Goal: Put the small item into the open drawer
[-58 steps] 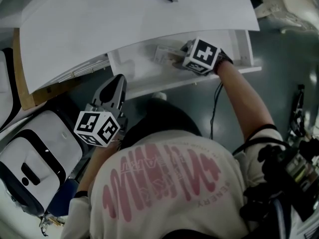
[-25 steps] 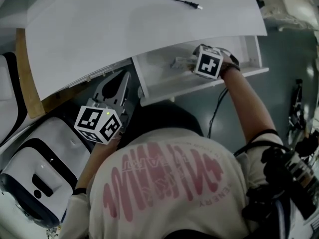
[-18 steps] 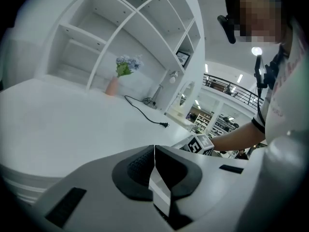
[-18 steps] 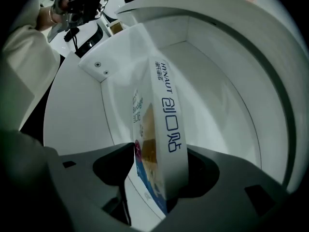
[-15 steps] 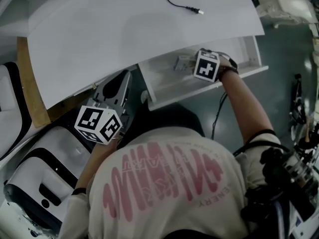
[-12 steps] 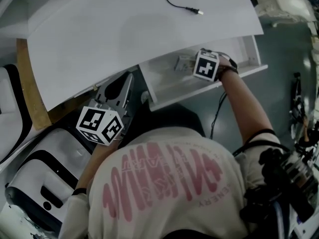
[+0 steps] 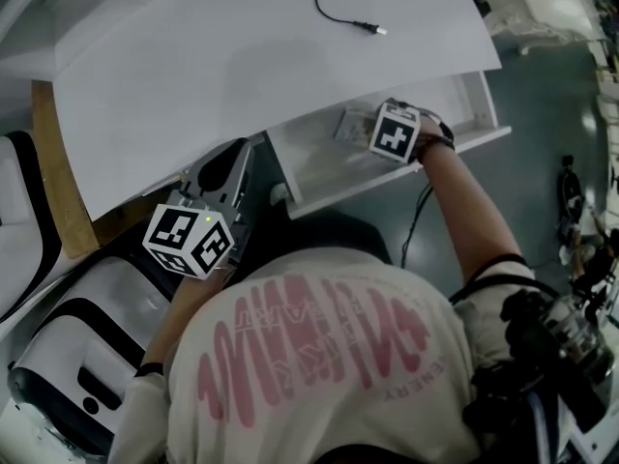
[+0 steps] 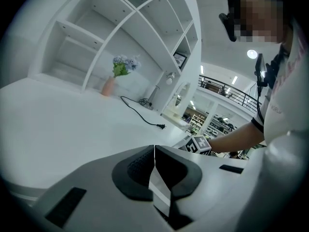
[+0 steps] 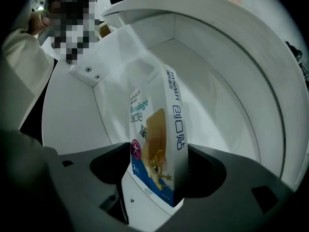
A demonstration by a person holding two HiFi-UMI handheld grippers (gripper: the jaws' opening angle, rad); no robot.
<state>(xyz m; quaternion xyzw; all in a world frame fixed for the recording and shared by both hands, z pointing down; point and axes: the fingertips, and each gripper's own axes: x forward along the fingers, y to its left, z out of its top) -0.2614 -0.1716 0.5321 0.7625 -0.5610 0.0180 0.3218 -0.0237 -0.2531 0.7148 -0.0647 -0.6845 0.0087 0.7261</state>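
Observation:
The small item is a blue-and-white bandage box (image 9: 154, 144). It stands tilted on the floor of the open white drawer (image 9: 203, 71). My right gripper (image 9: 157, 175) points straight down into the drawer (image 7: 387, 167), with its marker cube above the box (image 7: 350, 124). Its jaws have just been opening. The box is still between them, with a gap at the left pad, so the gripper is open. My left gripper (image 7: 227, 162) hangs at the desk's edge to the left of the drawer. Its pads (image 8: 140, 166) meet, shut on nothing.
The white desk top (image 7: 271, 46) overhangs the drawer and carries a black cable with a plug (image 7: 338, 17). A white-and-black seat-like object (image 7: 68, 375) stands at the lower left. White shelves and a vase of flowers (image 8: 110, 86) stand at the far side of the desk.
My right gripper has stayed over the drawer, and the box shows a little more beside its cube. The left gripper has barely shifted.

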